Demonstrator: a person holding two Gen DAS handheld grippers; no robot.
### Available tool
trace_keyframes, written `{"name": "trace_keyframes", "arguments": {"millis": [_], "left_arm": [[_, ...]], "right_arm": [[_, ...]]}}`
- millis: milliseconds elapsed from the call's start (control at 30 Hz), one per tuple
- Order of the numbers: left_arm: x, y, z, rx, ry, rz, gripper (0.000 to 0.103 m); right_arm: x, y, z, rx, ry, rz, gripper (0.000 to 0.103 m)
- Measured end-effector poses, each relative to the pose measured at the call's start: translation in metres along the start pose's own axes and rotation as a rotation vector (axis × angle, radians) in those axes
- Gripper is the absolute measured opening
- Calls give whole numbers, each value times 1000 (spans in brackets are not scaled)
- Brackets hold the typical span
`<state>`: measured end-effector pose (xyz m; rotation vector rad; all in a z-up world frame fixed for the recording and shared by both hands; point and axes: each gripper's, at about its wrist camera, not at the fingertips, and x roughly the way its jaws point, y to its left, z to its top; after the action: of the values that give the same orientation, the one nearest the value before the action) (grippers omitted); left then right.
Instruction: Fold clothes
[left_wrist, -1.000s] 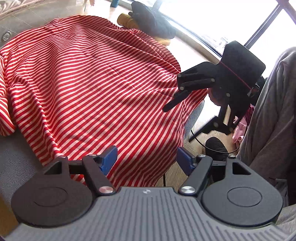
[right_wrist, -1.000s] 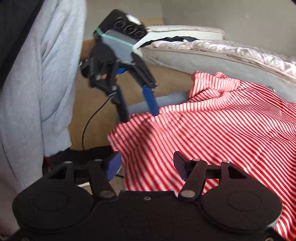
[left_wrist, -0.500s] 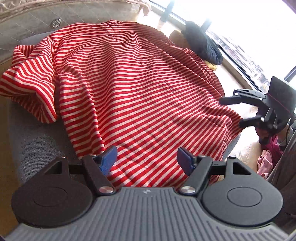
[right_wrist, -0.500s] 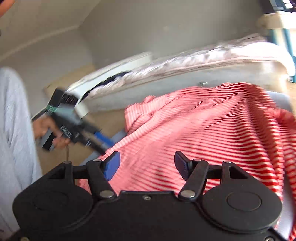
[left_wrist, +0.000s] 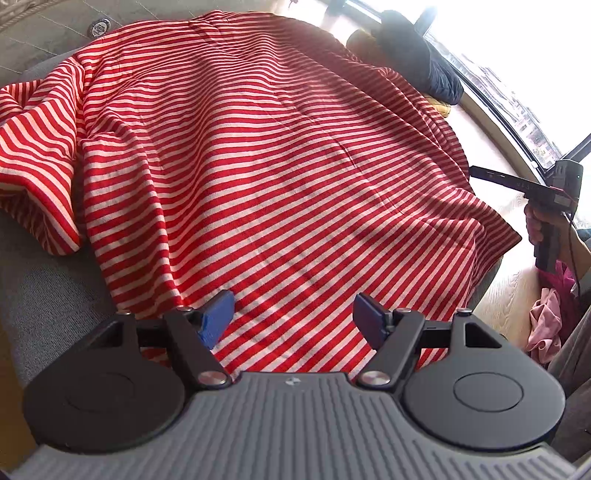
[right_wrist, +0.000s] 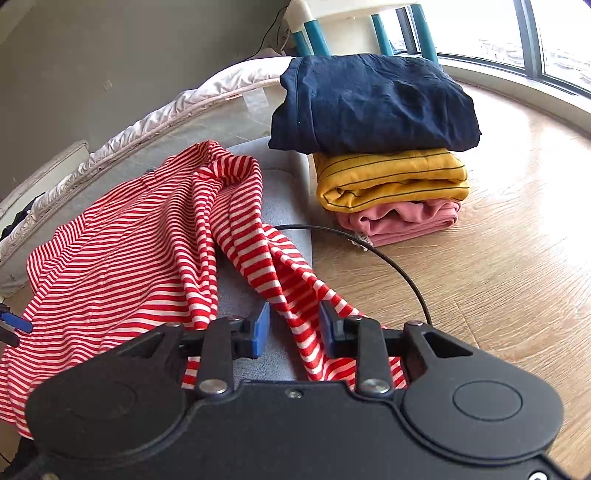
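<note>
No readable text, label, brand or number anywhere.

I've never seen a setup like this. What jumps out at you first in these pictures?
The big red-and-white striped shirt spread over a grey cushion fills most of the view. Beside it on the wooden floor stands a neat stack of folded clothes: navy on top, mustard yellow, then pink. The right gripper has a twisted strip of the shirt between its open blue fingers, while the left gripper hangs open over the hem.
</note>
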<state>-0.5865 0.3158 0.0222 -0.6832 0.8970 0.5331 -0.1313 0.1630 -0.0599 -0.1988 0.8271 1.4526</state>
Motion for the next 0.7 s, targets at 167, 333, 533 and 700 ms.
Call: {"name": "trace_keyframes", "arguments": {"millis": [167,333,533,700], "left_arm": [[1,-4,-2,-3,13,8,76],[0,-1,-5,-23,20,10,76],[4,2,-10,-27,35,5,76],[2,4,-12,-33,29,-12,78]], "right_arm": [[11,6,6,-112,-1,-17,3],[-25,14,45,-191,-143,-79,3],[-49,78,101,-473,-308,-17,3],[-17,171,102,-677,-256,346,3]]}}
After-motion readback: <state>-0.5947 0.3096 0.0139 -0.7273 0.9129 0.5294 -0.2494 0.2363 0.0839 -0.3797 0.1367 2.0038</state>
